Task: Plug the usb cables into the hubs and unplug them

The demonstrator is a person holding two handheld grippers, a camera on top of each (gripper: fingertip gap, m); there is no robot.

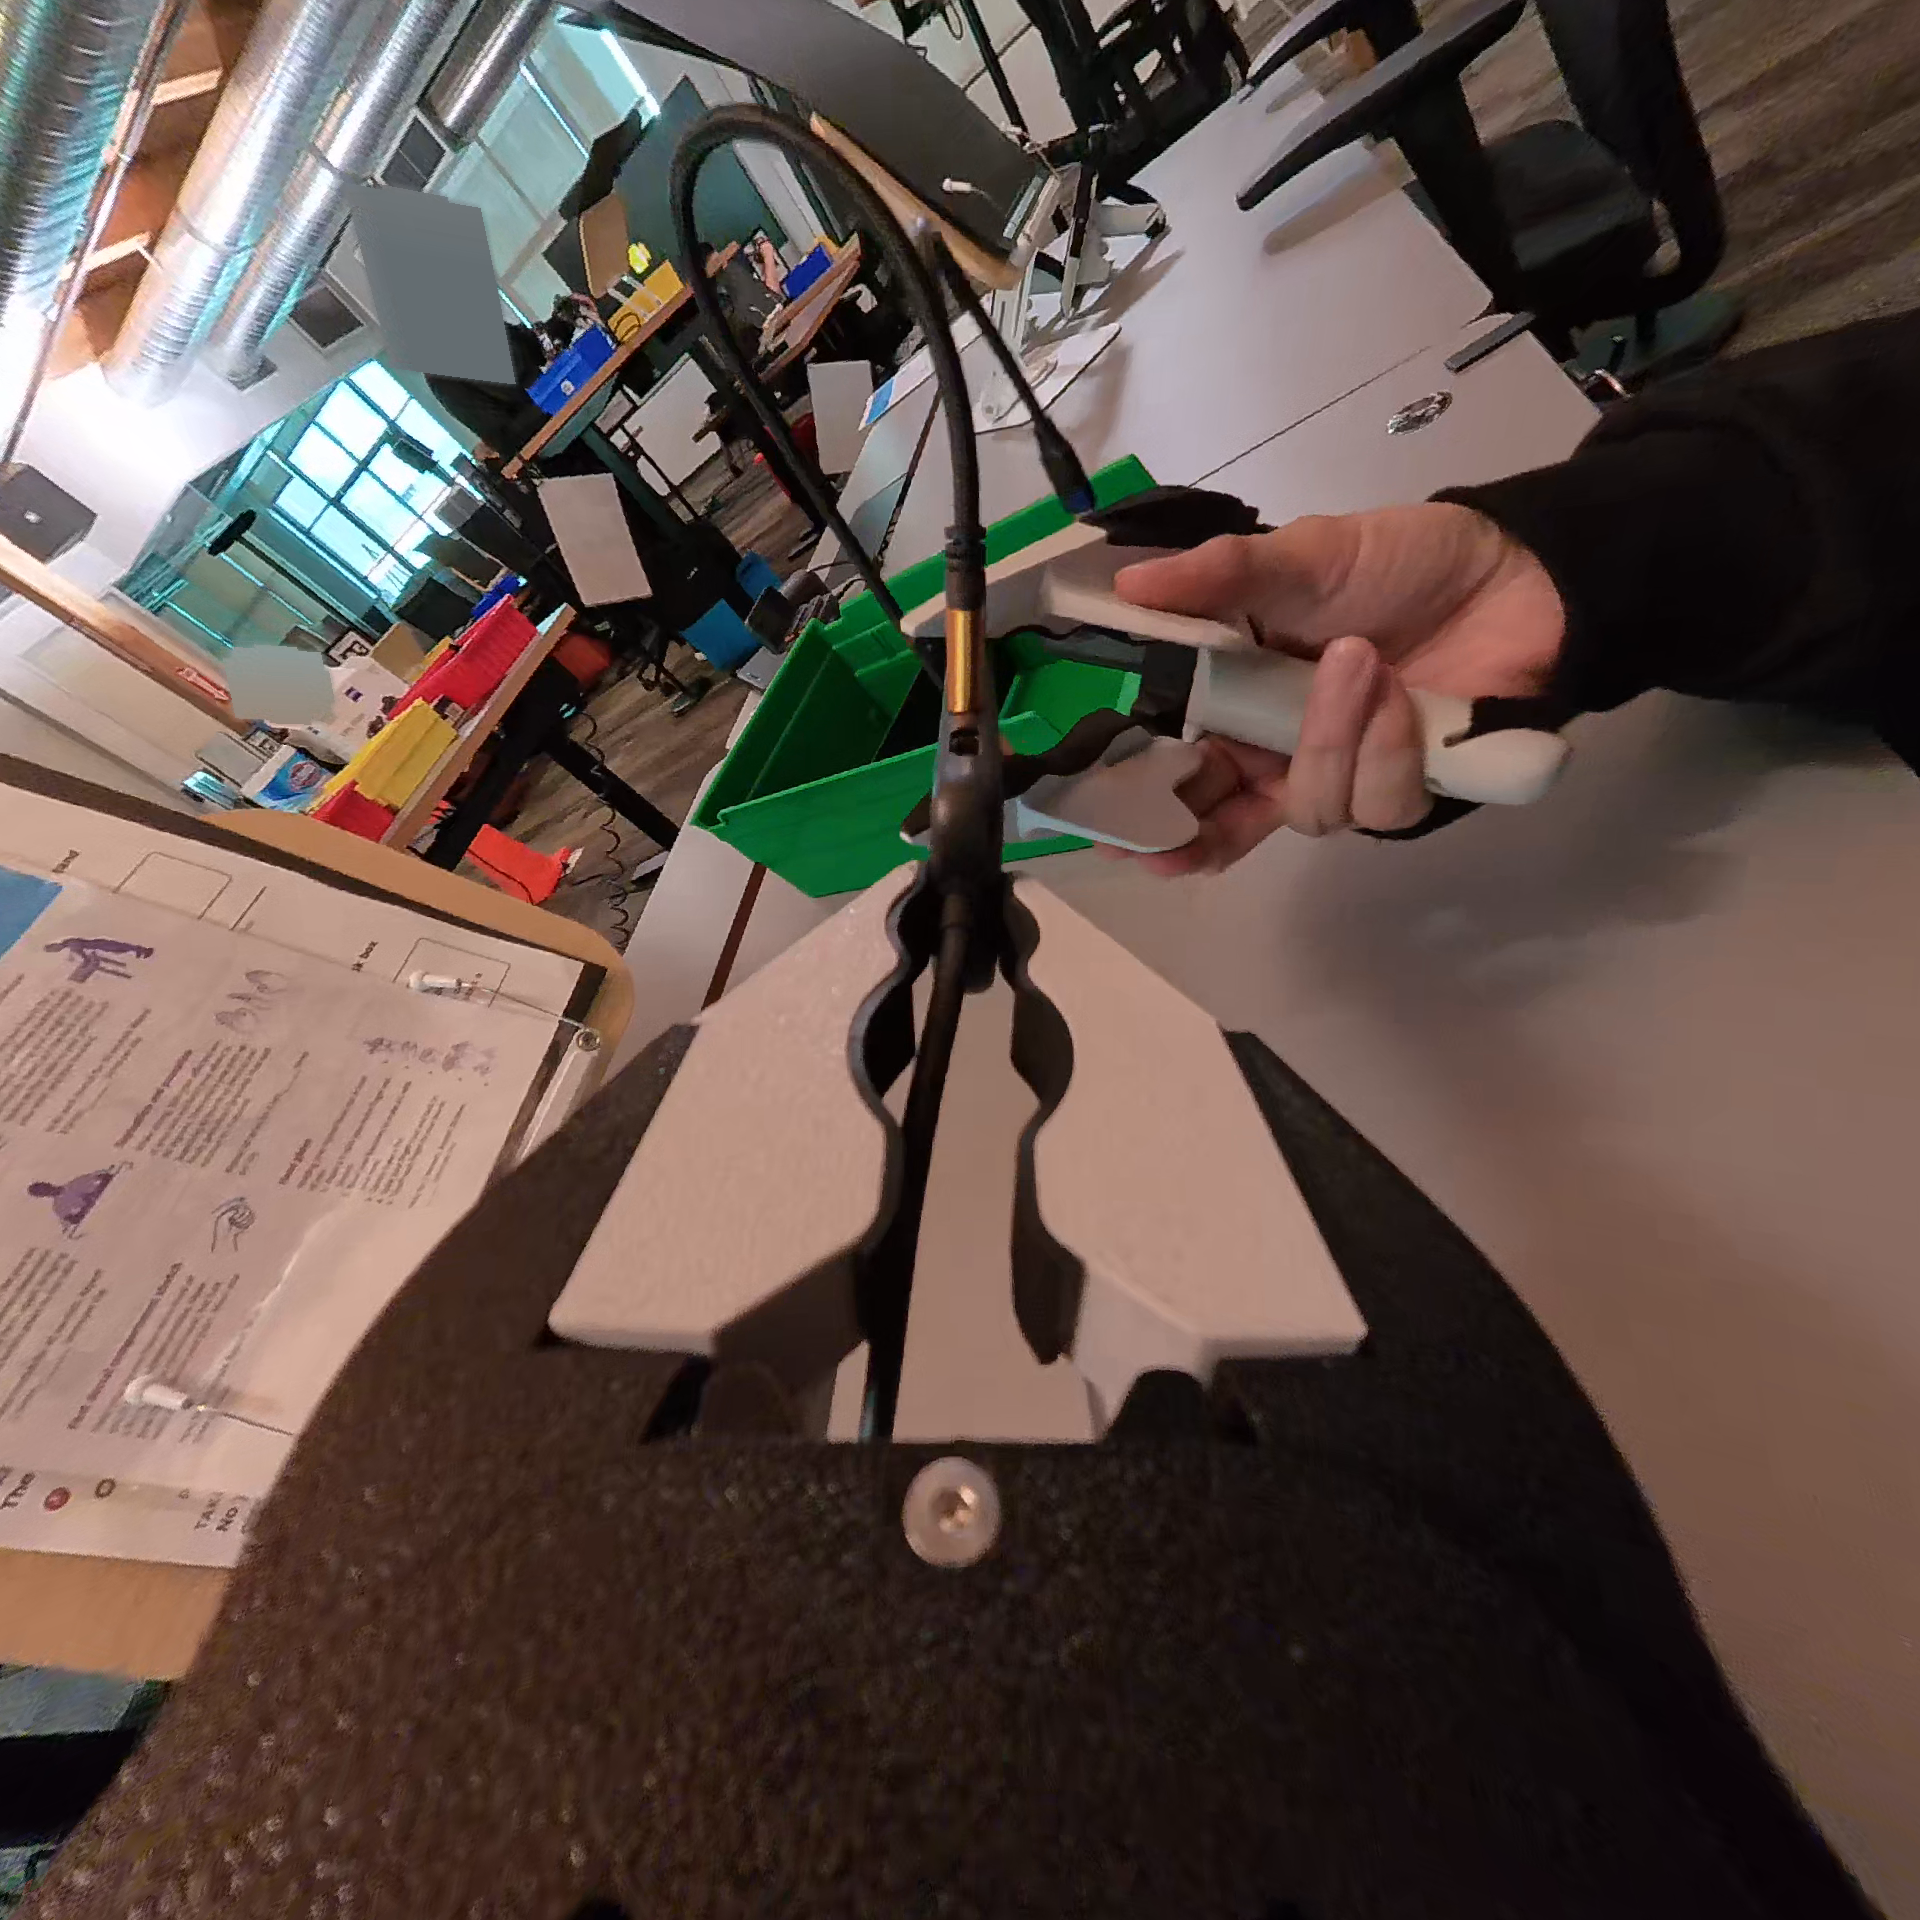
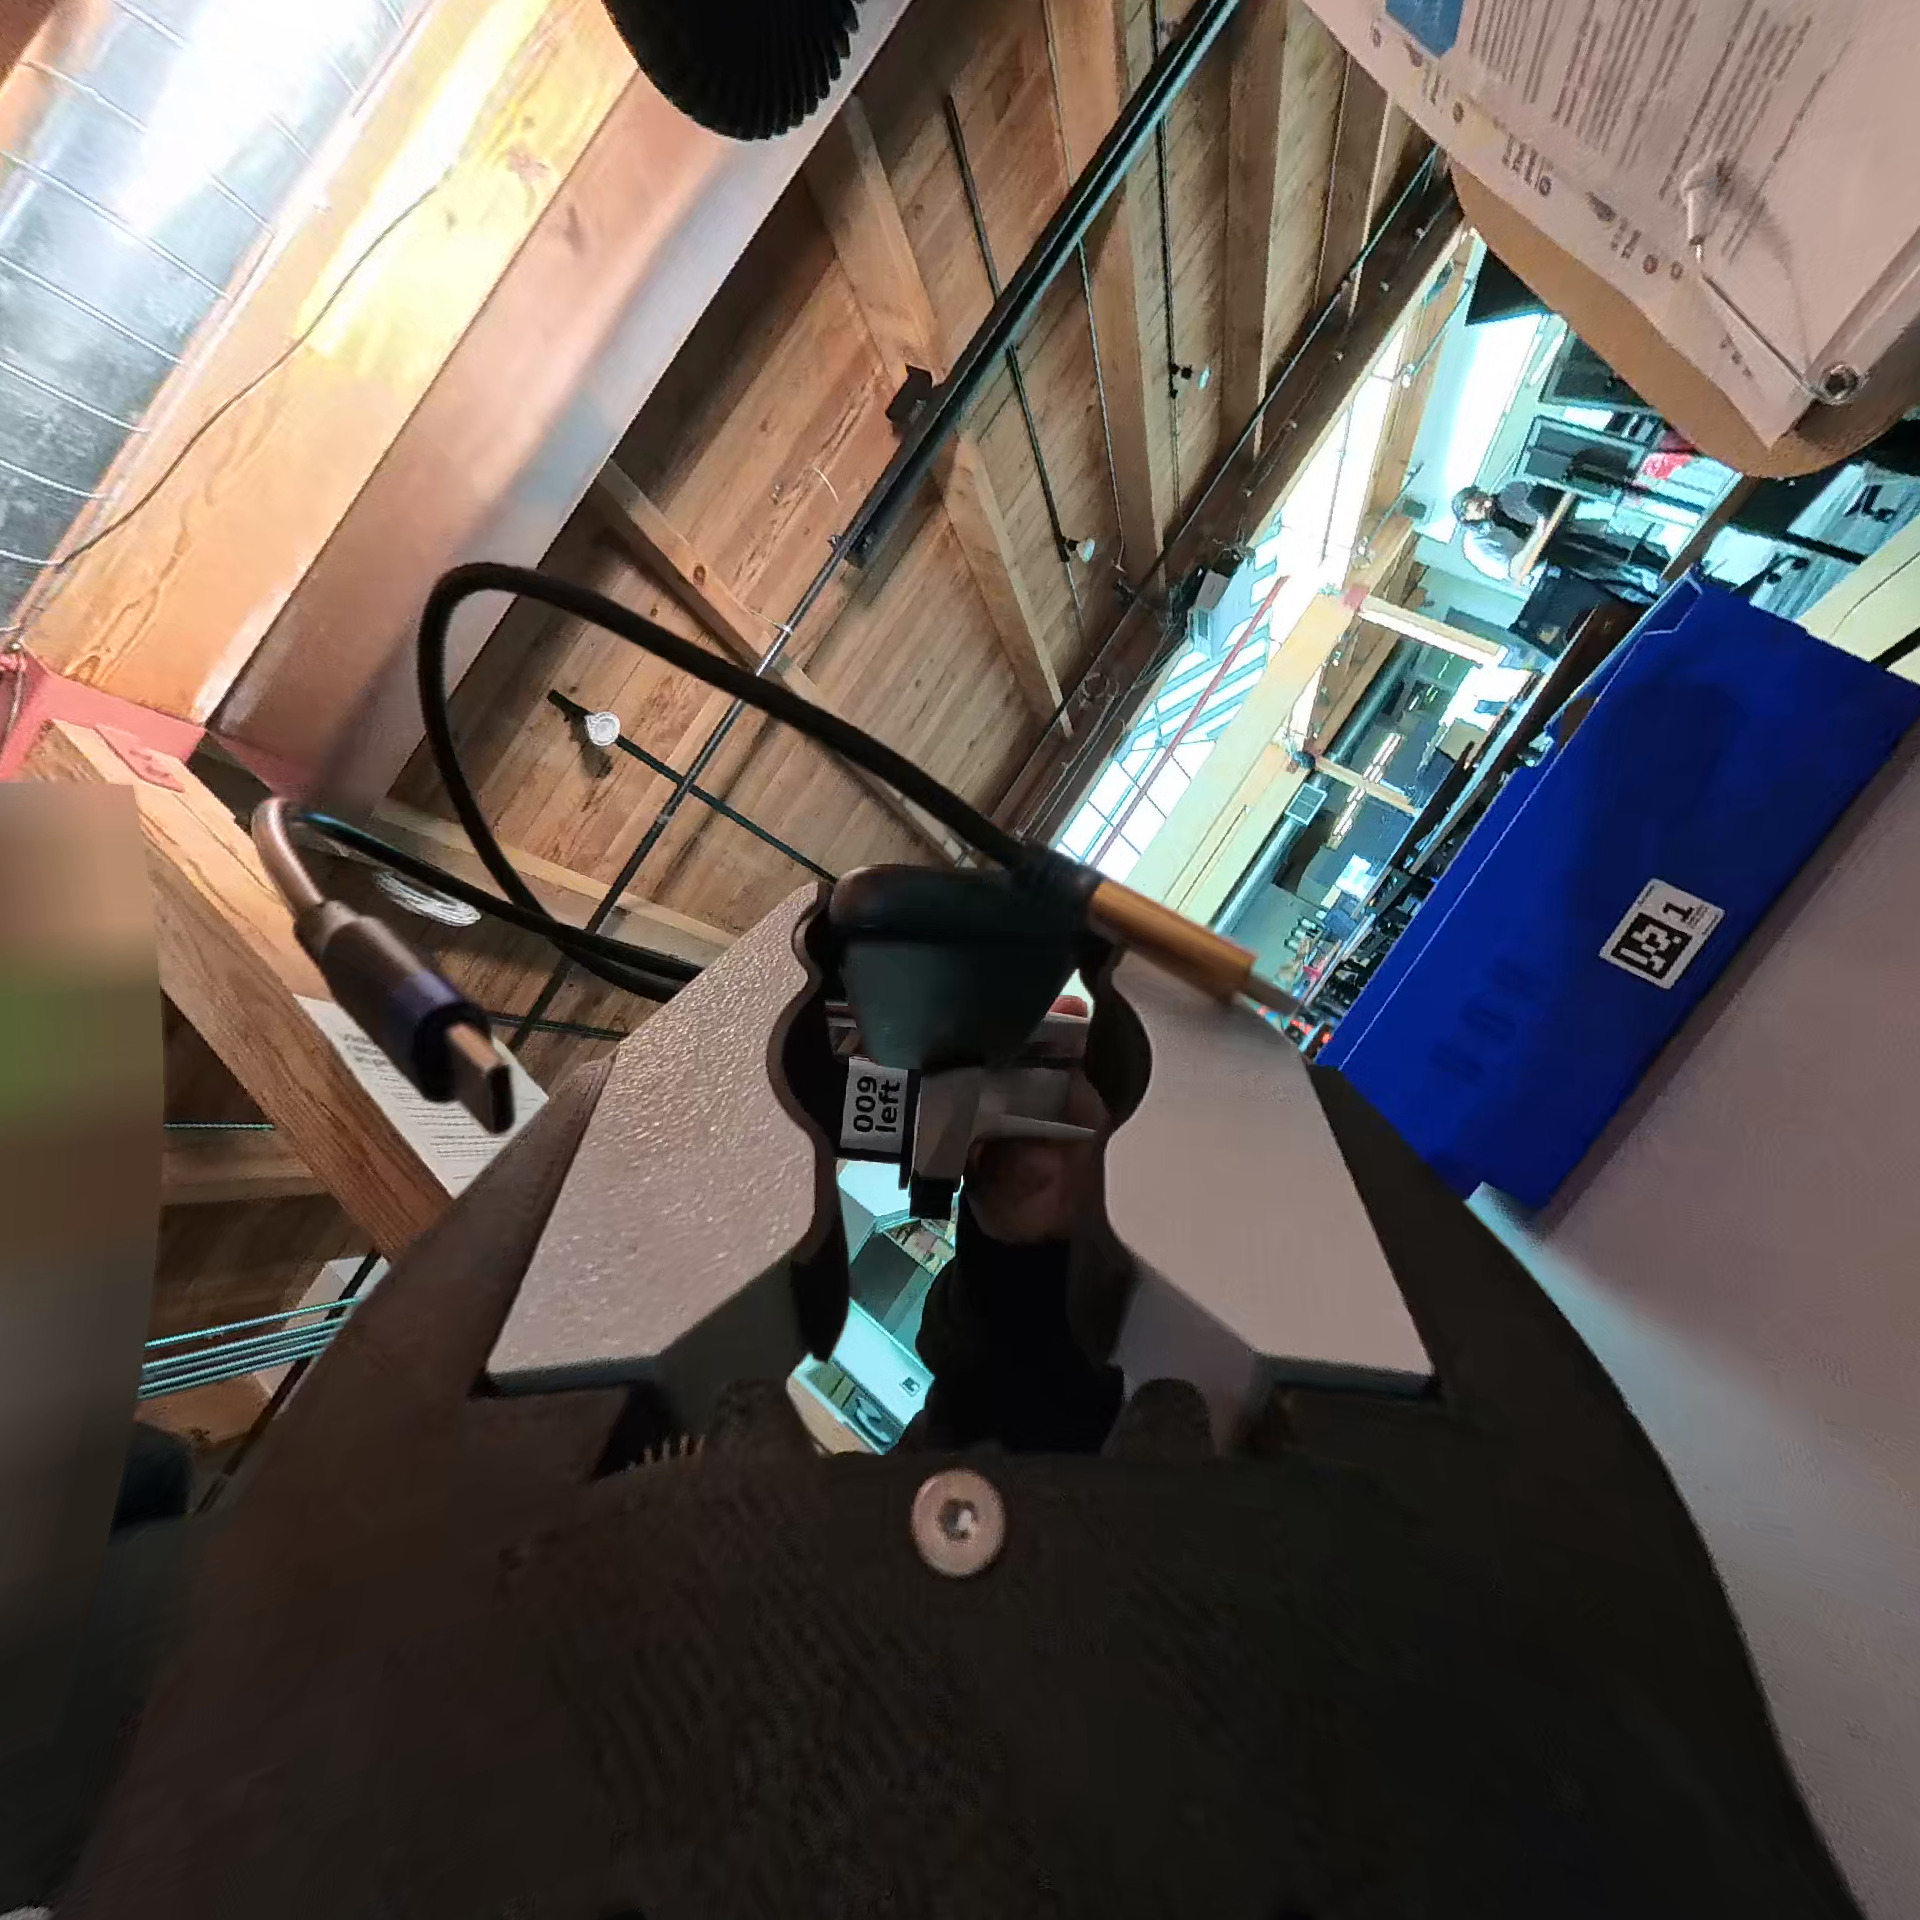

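My left gripper (image 1: 961, 914) is shut on the black cable (image 1: 914, 1143) just below a dark hub (image 1: 966, 790); the cable runs back between my fingers. My right gripper (image 2: 956, 935), held by a hand, is shut on the teardrop-shaped hub (image 2: 951, 966); it also shows in the left wrist view (image 1: 1091, 592), coming in from the right. A gold plug (image 1: 961, 665) sits at the hub's end, and its bare metal tip shows in the right wrist view (image 2: 1174, 951). Its cable loops high overhead. A purple-collared plug (image 2: 447, 1029) hangs free.
A green bin (image 1: 810, 769) stands on the grey table (image 1: 1455, 1039) behind the grippers. A blue bin (image 2: 1621, 914) is at the right. Printed sheets on a board (image 1: 260, 1143) lie at the left. An office chair (image 1: 1579, 208) stands farther back.
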